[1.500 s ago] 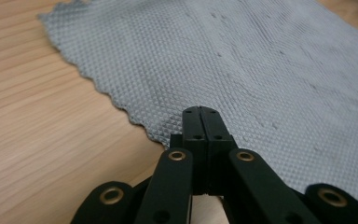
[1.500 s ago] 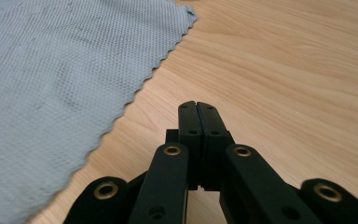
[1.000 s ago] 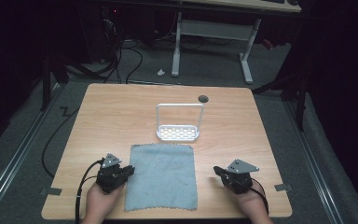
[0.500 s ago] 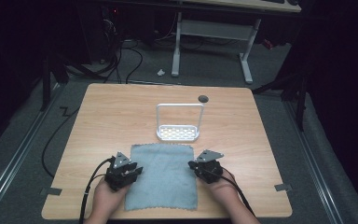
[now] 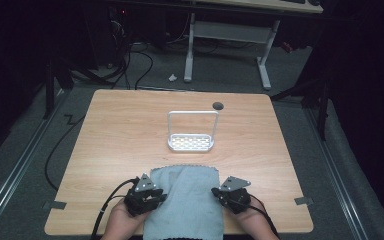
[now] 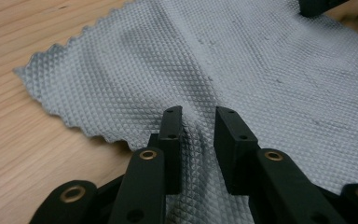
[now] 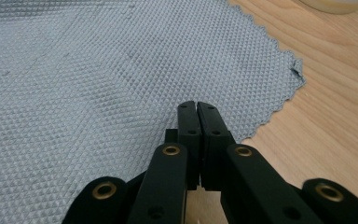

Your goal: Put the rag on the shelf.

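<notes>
A grey-blue waffle-weave cloth (image 5: 187,200) lies flat at the table's near edge, and its front part runs out of the bottom of the high view. My left gripper (image 5: 159,197) rests on the cloth's left side. In the left gripper view the cloth (image 6: 242,70) rises in a ridge between the parted jaws of that gripper (image 6: 198,114); they have just been closing and a gap still shows. My right gripper (image 5: 216,193) sits at the cloth's right edge. Its jaws (image 7: 196,106) are pressed together, tips down by the scalloped edge of the cloth (image 7: 98,70).
A white wire rack (image 5: 191,142) stands upright at the middle of the wooden table (image 5: 120,130). A dark round hole (image 5: 218,105) sits near the far edge. The other gripper's black jaw (image 6: 317,5) shows across the cloth.
Both grippers came inward from the bare wood onto the cloth's sides, then drew back toward the person. The cloth slid toward the near edge with them.
</notes>
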A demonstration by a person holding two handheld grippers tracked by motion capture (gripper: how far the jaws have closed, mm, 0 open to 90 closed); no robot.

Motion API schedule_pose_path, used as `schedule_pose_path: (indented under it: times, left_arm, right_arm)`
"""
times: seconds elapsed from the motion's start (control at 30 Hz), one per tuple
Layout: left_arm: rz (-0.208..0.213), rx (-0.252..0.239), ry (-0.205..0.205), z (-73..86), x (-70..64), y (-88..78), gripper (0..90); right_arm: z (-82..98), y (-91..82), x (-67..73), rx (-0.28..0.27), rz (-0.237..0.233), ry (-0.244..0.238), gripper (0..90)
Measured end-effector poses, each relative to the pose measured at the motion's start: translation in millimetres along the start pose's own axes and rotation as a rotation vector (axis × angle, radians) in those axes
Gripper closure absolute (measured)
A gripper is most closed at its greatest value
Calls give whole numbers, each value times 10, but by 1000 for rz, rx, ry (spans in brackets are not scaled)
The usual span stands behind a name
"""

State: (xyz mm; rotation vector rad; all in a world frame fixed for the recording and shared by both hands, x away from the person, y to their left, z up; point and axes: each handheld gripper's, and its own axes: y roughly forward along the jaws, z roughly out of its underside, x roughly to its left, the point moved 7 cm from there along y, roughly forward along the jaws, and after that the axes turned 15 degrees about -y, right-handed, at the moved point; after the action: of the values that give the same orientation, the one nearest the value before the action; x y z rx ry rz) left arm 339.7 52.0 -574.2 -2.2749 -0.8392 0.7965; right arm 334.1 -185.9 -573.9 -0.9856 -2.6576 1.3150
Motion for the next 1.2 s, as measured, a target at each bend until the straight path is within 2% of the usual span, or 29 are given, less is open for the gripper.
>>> schedule_pose_path:
  times: [0.07, 0.13, 0.17, 0.23, 0.33, 0.37, 0.47, 0.53, 0.6, 0.73, 0.8, 0.9, 0.93, 0.97, 1.03, 1.1, 1.13, 1.2]
  left_arm:
    - [3, -1, -3, -4, -1, 0, 723]
    - [-23, -39, -15, -43, 75, -45, 719]
    - [-35, -58, -25, -67, 124, -71, 712]
    - [-63, -103, -65, -120, 245, -116, 688]
    - [-90, -142, -103, -171, 378, -140, 652]
    - [-102, -187, -131, -240, 475, -133, 657]
    - [-126, -189, -139, -310, 539, -80, 646]
    - [-161, -161, -152, -402, 621, 30, 629]
    - [-158, -152, -183, -444, 663, 88, 627]
    - [-177, -154, -204, -450, 714, 141, 634]
    - [-177, -160, -216, -449, 721, 139, 653]
    - [-163, -164, -202, -435, 703, 145, 685]
    - [-161, -162, -195, -433, 693, 150, 708]
    - [-143, -154, -195, -430, 683, 158, 770]
    - [-126, -149, -212, -428, 689, 158, 824]
    - [-121, -148, -215, -427, 688, 159, 847]
    - [-119, -144, -209, -424, 685, 159, 858]
    - [-116, -143, -208, -423, 684, 160, 867]
  right_arm:
    - [24, -31, -7, -25, 6, 19, 874]
    - [25, -88, -53, -69, -2, 66, 870]
    - [25, -130, -90, -81, 13, 74, 864]
    - [60, -195, -161, -95, 44, 90, 844]
    - [119, -223, -205, -109, 44, 119, 832]
    - [164, -225, -235, -104, 54, 128, 814]
    - [168, -222, -254, -113, 56, 142, 788]
    - [167, -215, -271, -112, 67, 157, 763]
    - [172, -208, -271, -105, 78, 155, 752]
    - [171, -203, -296, -102, 90, 171, 774]
    - [166, -195, -307, -104, 90, 176, 774]
    - [131, -139, -352, -103, 86, 197, 752]
    - [111, -107, -378, -99, 87, 203, 746]
    - [60, -36, -444, -95, 88, 215, 728]
    - [12, 26, -510, -80, 89, 231, 726]
    - [-13, 57, -544, -78, 93, 230, 725]
    - [-50, 125, -616, -64, 105, 245, 723]
    - [-63, 163, -640, -57, 103, 254, 719]
